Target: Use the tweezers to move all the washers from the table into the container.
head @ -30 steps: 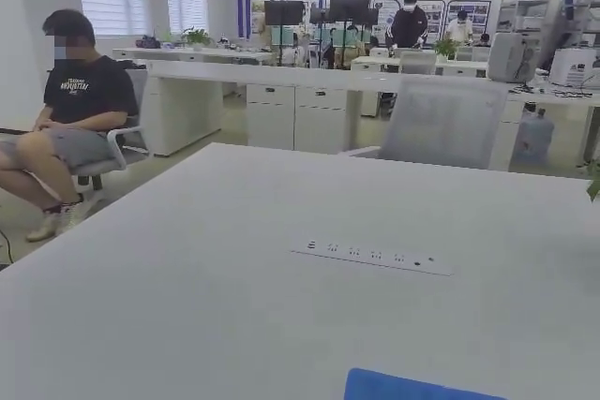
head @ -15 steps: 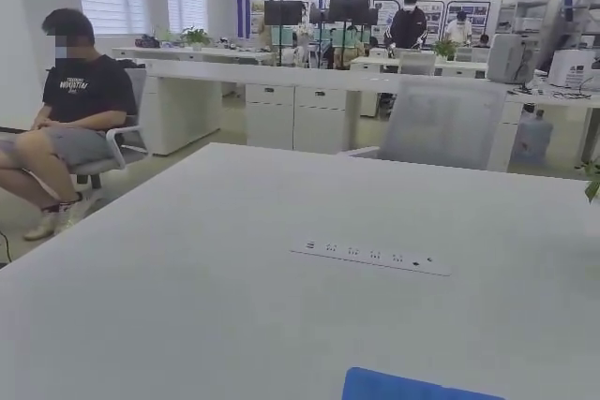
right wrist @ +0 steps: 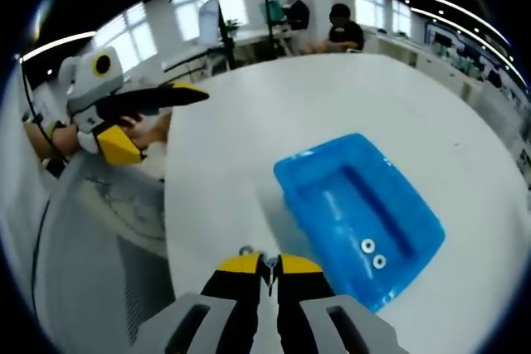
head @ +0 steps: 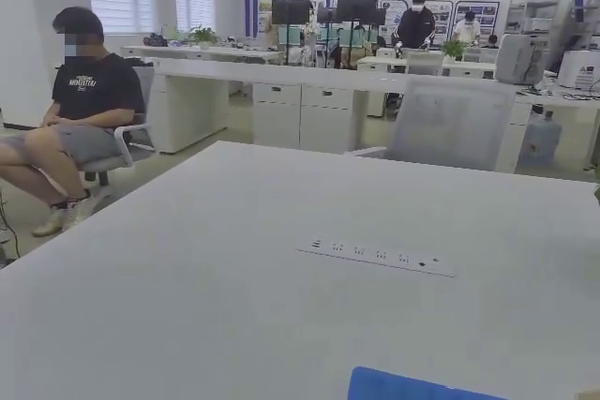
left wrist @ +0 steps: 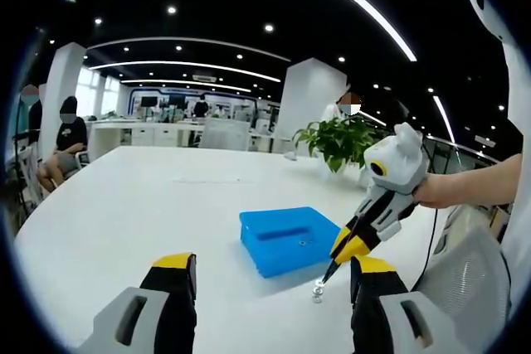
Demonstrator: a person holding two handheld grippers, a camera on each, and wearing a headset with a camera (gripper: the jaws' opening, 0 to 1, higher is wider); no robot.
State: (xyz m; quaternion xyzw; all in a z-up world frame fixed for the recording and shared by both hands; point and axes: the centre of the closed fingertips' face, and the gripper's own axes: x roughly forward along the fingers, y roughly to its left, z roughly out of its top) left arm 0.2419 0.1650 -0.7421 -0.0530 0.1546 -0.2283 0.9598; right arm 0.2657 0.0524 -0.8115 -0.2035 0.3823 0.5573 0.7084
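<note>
Jaws on the right gripper point(right wrist: 265, 264) are pinched together on the tweezers point(left wrist: 329, 271), whose thin dark tip pokes out just ahead of them, pointing down at the white worktop point(head: 187, 306). One washer point(left wrist: 318, 292) lies on the worktop right at that tip, just short of the blue container point(right wrist: 357, 205). The left gripper point(left wrist: 276, 264) is held off to the side, its jaws standing wide apart, looking across at the washer and the container in front of them. Ahead of the right jaws and a little to their right, the container sits flat with two washers point(right wrist: 366, 245) lying close together in its trough. Farther out along the worktop is a flush socket strip point(head: 380, 257), and well beyond it a person point(head: 80, 110) sits on a chair.
</note>
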